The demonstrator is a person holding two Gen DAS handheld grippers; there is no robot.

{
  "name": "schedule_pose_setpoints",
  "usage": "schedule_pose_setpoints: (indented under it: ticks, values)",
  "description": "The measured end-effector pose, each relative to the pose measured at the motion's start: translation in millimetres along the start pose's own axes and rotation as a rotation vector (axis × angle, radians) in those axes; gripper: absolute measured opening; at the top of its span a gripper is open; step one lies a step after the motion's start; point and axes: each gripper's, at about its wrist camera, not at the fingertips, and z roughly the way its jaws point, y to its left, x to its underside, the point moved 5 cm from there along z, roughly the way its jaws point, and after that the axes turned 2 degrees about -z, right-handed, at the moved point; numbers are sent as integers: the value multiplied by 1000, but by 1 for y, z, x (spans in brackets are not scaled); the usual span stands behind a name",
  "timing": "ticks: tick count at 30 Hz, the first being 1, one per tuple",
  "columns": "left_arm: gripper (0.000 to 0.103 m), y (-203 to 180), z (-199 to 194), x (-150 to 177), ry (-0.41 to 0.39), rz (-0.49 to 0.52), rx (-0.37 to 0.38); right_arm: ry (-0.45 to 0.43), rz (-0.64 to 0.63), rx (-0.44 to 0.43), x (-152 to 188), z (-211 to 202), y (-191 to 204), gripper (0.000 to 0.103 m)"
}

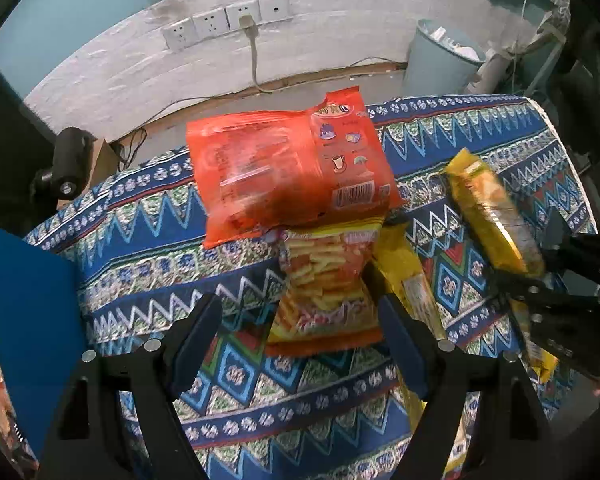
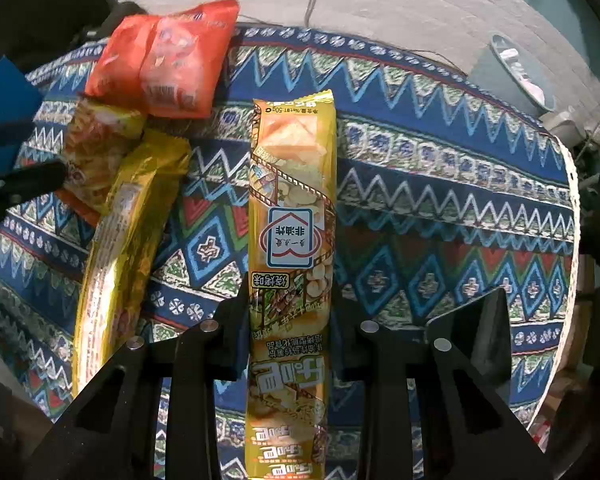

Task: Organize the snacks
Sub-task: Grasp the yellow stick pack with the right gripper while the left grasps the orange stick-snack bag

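Observation:
On the patterned tablecloth (image 1: 140, 240) lie an orange snack bag (image 1: 288, 172), a yellow-orange bag of stick snacks (image 1: 328, 284) partly under it, and a long yellow packet (image 1: 412, 284) beside that. My left gripper (image 1: 300, 320) is open and empty, its fingers either side of the near end of the stick snack bag. My right gripper (image 2: 290, 320) is shut on a second long yellow packet (image 2: 292, 216), holding it lengthwise above the cloth; it shows in the left wrist view too (image 1: 492, 216). The orange bag (image 2: 164, 60), stick snack bag (image 2: 96, 152) and lying packet (image 2: 124, 240) are to its left.
A blue box flap (image 1: 32, 320) stands at the left edge. A grey waste bin (image 1: 440, 60) stands on the floor behind the table, near a wall with sockets (image 1: 228, 24). The table's right edge (image 2: 572, 216) curves round.

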Motion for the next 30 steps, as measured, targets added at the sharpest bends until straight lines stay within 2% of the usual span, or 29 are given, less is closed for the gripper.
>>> schedule_pose_setpoints:
  ticks: [4,11,12,14,15,17,20,30]
  values:
    - [82,-1,13,-6,20,-16,18,-15,17,-10,-4,-6,-5,29]
    - [80,1,29,-11,8,-4,8,-35,6,-4,-16,-11,-3,29]
    - [77,1,30,-10,8,-6,16,-36,6,-6,-18,-11,-1,29]
    - [55,2,32,-10,11,-12,49,-39,2,-11,-19,-15,7,29]
    - [48,3,34,-9,17,-16,67,-41,1,-12,-18,-16,11,29]
    - [41,3,33,-7,24,-20,81,-41,-4,-14,-18,-17,12,29]
    - [38,1,30,-5,14,12,58,-43,-9,-12,-19,-18,14,29]
    - [37,10,10,12,-8,58,-34,-53,-10,-5,-19,-29,20,29]
